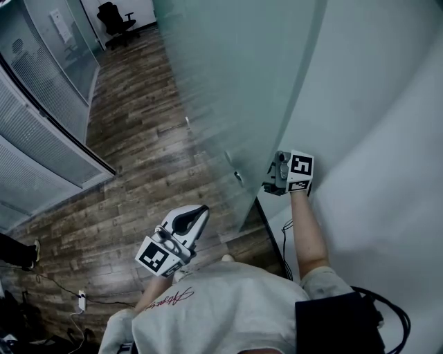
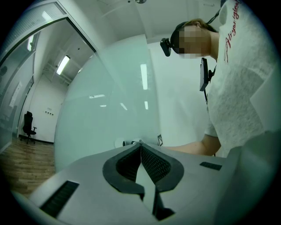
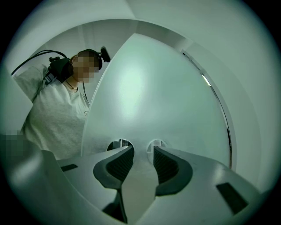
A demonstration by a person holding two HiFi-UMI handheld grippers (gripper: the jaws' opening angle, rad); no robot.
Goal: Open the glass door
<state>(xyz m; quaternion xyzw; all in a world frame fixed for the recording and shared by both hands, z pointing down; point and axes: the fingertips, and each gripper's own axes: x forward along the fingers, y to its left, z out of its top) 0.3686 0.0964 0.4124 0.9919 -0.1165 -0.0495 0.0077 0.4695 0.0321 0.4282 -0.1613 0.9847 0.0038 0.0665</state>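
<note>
The frosted glass door (image 1: 228, 83) stands ajar, running from the top of the head view down to its lower corner by my feet. Small metal handle fittings (image 1: 238, 177) sit along it near its edge. My right gripper (image 1: 268, 181) is held up against the door's wall-side face at that height. In the right gripper view its jaws (image 3: 142, 149) stand apart, facing the glass (image 3: 145, 101), with two round fittings (image 3: 157, 143) just beyond the tips and nothing gripped. My left gripper (image 1: 201, 211) hangs lower on the other side of the door (image 2: 101, 123), jaws (image 2: 140, 146) shut and empty.
A white wall (image 1: 387, 138) closes in on the right, close to the door's edge. A glass partition with blinds (image 1: 41, 138) runs along the left. Wood floor (image 1: 152, 173) stretches ahead to an office chair (image 1: 114, 21). Cables and a plug (image 1: 79, 301) lie at the lower left.
</note>
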